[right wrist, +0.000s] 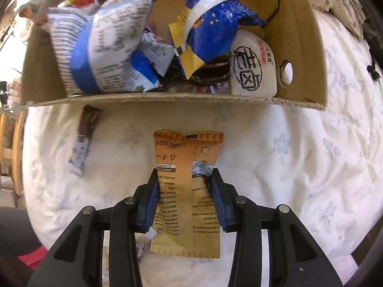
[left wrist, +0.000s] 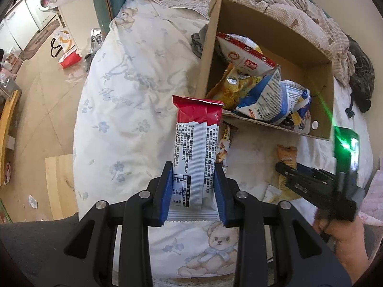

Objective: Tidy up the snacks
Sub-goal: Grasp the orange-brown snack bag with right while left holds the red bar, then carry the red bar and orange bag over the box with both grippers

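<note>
**Both claws clamped on snack packets beside the box**

Left gripper (left wrist: 194,179) sits at the bottom centre of its own view, blue pads pressed against both sides of a red and white packet (left wrist: 196,141), which stands up toward the middle of the frame, red end uppermost. Behind it, in the upper right, an open cardboard box (left wrist: 205,55) rests on a pale flowered bedsheet (left wrist: 124,110) and holds a heap of snack bags (left wrist: 261,91). At the right edge of this view the right gripper (left wrist: 287,171) reaches in from a hand (left wrist: 344,239), its tip over an orange packet (left wrist: 287,153).

In the right wrist view, the right gripper (right wrist: 185,191) is at bottom centre, its pads closed against the two edges of that orange packet (right wrist: 189,181), which is pinched in at the waist and lies over the bedsheet (right wrist: 287,167). The cardboard box (right wrist: 167,99) fills the top of the frame, just above the packet, with the snack bags (right wrist: 107,47) and a white tub (right wrist: 253,69) inside. A brown and white bar (right wrist: 82,141) lies on the sheet at middle left, just below the box's near wall.
</note>
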Action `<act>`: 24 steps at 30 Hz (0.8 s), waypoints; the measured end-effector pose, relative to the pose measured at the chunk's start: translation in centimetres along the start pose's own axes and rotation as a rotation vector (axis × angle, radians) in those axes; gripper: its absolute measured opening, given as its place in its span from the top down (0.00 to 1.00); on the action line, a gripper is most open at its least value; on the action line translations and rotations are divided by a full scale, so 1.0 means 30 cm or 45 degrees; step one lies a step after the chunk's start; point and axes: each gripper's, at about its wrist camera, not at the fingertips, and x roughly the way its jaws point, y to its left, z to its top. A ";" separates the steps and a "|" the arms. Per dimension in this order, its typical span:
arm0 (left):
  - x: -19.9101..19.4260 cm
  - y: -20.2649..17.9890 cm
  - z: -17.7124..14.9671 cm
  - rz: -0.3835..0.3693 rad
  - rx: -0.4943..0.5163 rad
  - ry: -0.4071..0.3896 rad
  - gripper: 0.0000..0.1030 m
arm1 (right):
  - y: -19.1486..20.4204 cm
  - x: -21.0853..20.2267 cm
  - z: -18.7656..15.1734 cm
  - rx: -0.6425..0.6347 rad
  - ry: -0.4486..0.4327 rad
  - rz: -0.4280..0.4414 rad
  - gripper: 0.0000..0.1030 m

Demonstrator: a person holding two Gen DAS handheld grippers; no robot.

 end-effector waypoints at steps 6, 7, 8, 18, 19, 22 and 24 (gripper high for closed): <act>0.018 0.004 0.000 0.061 0.007 -0.019 0.73 | 0.029 -0.095 -0.036 -0.019 -0.049 0.088 0.59; 0.019 0.008 -0.001 0.069 0.002 -0.024 0.73 | 0.042 -0.118 -0.045 -0.024 -0.071 0.123 0.59; 0.019 0.011 -0.002 0.072 -0.004 -0.027 0.73 | 0.056 -0.146 -0.052 -0.035 -0.092 0.162 0.59; -0.001 0.049 -0.006 0.092 -0.063 -0.089 0.73 | 0.190 -0.294 -0.106 -0.166 -0.215 0.461 0.59; -0.005 0.051 -0.006 0.094 -0.066 -0.104 0.73 | 0.207 -0.309 -0.118 -0.175 -0.223 0.477 0.59; -0.021 0.049 -0.004 0.111 -0.057 -0.158 0.73 | 0.218 -0.333 -0.136 -0.178 -0.264 0.508 0.59; -0.032 0.042 -0.003 0.116 -0.044 -0.191 0.73 | 0.186 -0.327 -0.124 -0.163 -0.299 0.529 0.59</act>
